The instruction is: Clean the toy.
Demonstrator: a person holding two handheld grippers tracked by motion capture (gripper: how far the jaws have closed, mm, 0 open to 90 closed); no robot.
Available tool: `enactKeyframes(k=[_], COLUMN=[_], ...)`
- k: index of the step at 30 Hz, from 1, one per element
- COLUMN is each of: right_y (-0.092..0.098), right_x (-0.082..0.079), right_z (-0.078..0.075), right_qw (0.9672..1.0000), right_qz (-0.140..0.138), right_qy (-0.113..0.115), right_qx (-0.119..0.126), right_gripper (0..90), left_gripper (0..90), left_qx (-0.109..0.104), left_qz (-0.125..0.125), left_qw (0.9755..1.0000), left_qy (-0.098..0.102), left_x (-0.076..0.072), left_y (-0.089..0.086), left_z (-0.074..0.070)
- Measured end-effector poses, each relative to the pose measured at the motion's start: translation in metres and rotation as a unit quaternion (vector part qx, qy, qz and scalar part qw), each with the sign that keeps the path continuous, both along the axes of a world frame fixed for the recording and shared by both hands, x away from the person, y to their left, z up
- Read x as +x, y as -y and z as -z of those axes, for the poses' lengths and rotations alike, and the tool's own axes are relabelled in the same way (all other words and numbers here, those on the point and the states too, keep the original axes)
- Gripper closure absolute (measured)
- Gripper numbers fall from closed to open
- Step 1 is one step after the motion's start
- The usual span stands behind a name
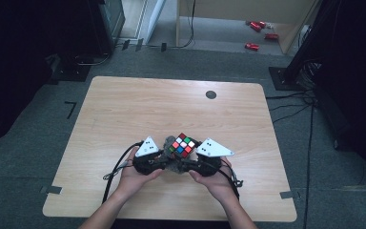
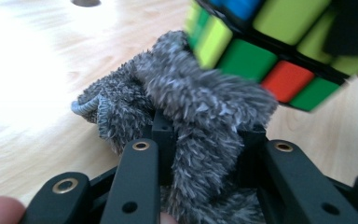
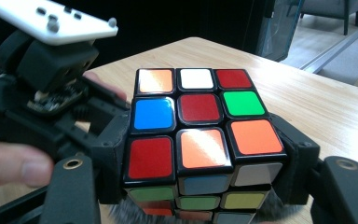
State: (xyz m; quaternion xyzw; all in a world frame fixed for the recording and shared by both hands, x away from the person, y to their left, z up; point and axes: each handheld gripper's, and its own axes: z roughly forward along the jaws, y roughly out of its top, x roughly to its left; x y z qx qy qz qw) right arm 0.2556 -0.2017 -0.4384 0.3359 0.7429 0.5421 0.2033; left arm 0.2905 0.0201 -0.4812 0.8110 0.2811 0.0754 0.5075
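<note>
Above the wooden table [image 1: 124, 109], the right gripper [image 3: 200, 186] clamps a Rubik's cube [image 3: 198, 126] while the left gripper [image 2: 205, 154] pinches a grey fluffy cloth [image 2: 200, 102] against its underside; steady, firm rubbing should serve best.

A scrambled cube puzzle with glossy coloured stickers on a black plastic frame [image 3: 198, 135] sits clamped between the two black jaws of the right gripper [image 3: 200, 158], one jaw pressing each side. Its top face shows orange, white and red in the far row, blue, red and green in the middle, red, orange and orange nearest. A tuft of grey fuzzy fabric [image 3: 121, 212] peeks out beneath the cube. Just left of the cube is the left gripper [image 3: 51, 93], topped by a pale three-cornered plate [image 3: 46, 21], with a hand [image 3: 9, 163] holding it. A light wooden counter [image 3: 326, 112] stretches beyond and right.
</note>
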Motion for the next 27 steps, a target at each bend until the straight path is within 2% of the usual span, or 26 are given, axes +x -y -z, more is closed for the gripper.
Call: enactKeyframes(k=[3,5,7,10,12,14,18,19,20,21,22,23,24,25,26,27], right_y=[0.003,0.006,0.008,0.012,0.015,0.017,0.017,0.017,0.016,0.016,0.016,0.016,0.016,0.017,0.018,0.018], right_x=[0.001,0.003,0.003,0.005,0.005,0.005,0.003,0.003,0.002,0.002,0.002,0.002,0.002,0.002,0.003,0.003], right_z=[0.001,0.002,0.003,0.003,0.001,-0.002,-0.007,-0.008,-0.009,-0.010,-0.010,-0.010,-0.010,-0.010,-0.009,-0.009], right_qw=[0.9999,0.9999,0.9999,0.9997,0.9997,0.9995,0.9996,0.9996,0.9996,0.9995,0.9995,0.9995,0.9995,0.9995,0.9995,0.9994], right_qz=[0.003,0.012,0.017,0.022,0.026,0.029,0.027,0.027,0.027,0.027,0.027,0.027,0.027,0.029,0.029,0.030], right_qy=[-0.006,-0.002,-0.003,-0.005,-0.006,-0.005,0.002,0.003,0.005,0.005,0.006,0.006,0.006,0.004,0.004,0.003], right_qx=[0.008,0.003,-0.001,-0.003,0.003,0.008,0.012,0.012,0.013,0.013,0.012,0.012,0.012,0.013,0.013,0.013], right_gripper=[34.6,34.6,34.6,34.6,34.6,34.6,34.6,34.6,34.6,34.6,34.6,34.6,34.6,34.6,34.6,34.6], left_gripper=[70.0,69.7,69.7,68.7,63.9,57.5,46.0,43.9,42.7,41.0,38.8,37.9,38.7,39.7,42.6,46.1], left_qx=[0.006,0.011,0.007,-0.011,-0.018,-0.011,0.001,0.017,0.017,0.035,0.082,0.116,0.116,0.149,0.158,0.159], left_qz=[0.020,0.020,0.014,0.007,0.005,-0.002,-0.003,-0.005,-0.005,-0.005,-0.003,0.001,0.001,0.002,-0.003,-0.003], left_qw=[0.9998,0.9997,0.9998,0.9999,0.9997,0.9992,0.9988,0.9983,0.9983,0.9977,0.9940,0.9903,0.9903,0.9861,0.9844,0.9847], left_qy=[0.002,0.009,0.008,0.009,0.018,0.038,0.049,0.056,0.056,0.058,0.072,0.076,0.076,0.075,0.077,0.071], left_x=[-0.004,-0.005,-0.001,0.004,0.006,0.007,0.008,0.009,0.009,0.009,0.009,0.009,0.009,0.010,0.011,0.012], left_y=[0.006,0.007,0.002,-0.010,-0.016,-0.021,-0.025,-0.027,-0.027,-0.027,-0.027,-0.027,-0.027,-0.027,-0.028,-0.030], left_z=[0.001,0.001,-0.001,-0.006,-0.010,-0.014,-0.018,-0.020,-0.020,-0.021,-0.023,-0.023,-0.023,-0.020,-0.018,-0.016])
